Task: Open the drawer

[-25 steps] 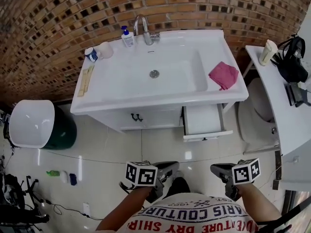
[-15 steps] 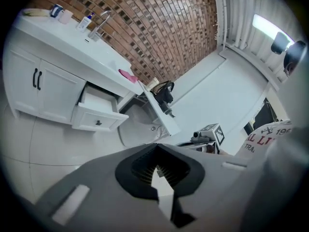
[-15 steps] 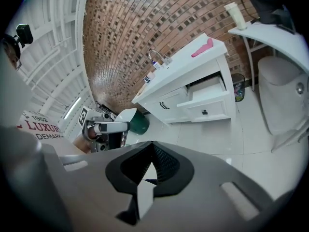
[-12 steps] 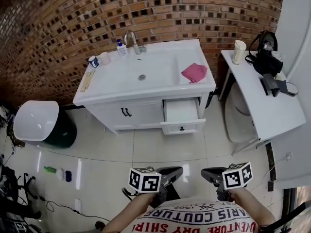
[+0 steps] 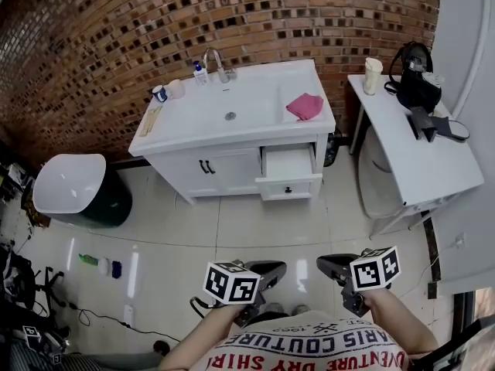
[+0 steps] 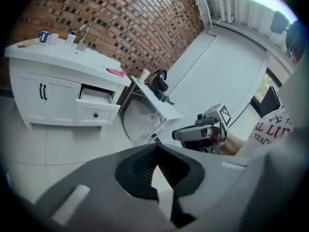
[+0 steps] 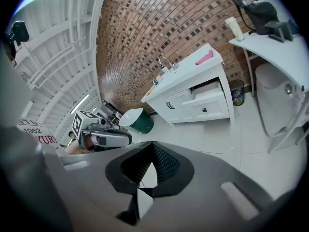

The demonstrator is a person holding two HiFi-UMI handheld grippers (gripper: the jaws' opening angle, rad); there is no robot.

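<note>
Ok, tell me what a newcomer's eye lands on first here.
The white sink cabinet against the brick wall, its right-hand drawer pulled open and a pink cloth on top above it. Then the left gripper and right gripper at the bottom of the head view, both shut and empty, far from the cabinet.

Rough matt red-brown brick wall [image 5: 232, 14] at the back; smooth glossy white sink top [image 5: 193, 126] carries a shiny chromed metal tap [image 5: 213, 62] and a soft matt pink cloth [image 5: 305, 106]. White cabinet drawer [image 5: 288, 179] has a smooth painted front with a slight sheen and a small dark knob; pale floor tiles [image 5: 232, 230] are glossy and reflect light streaks. Round bin [image 5: 68, 185] has a glossy white plastic lid over a shiny dark green body; white side table [image 5: 410, 157] is smooth and matt.
</note>
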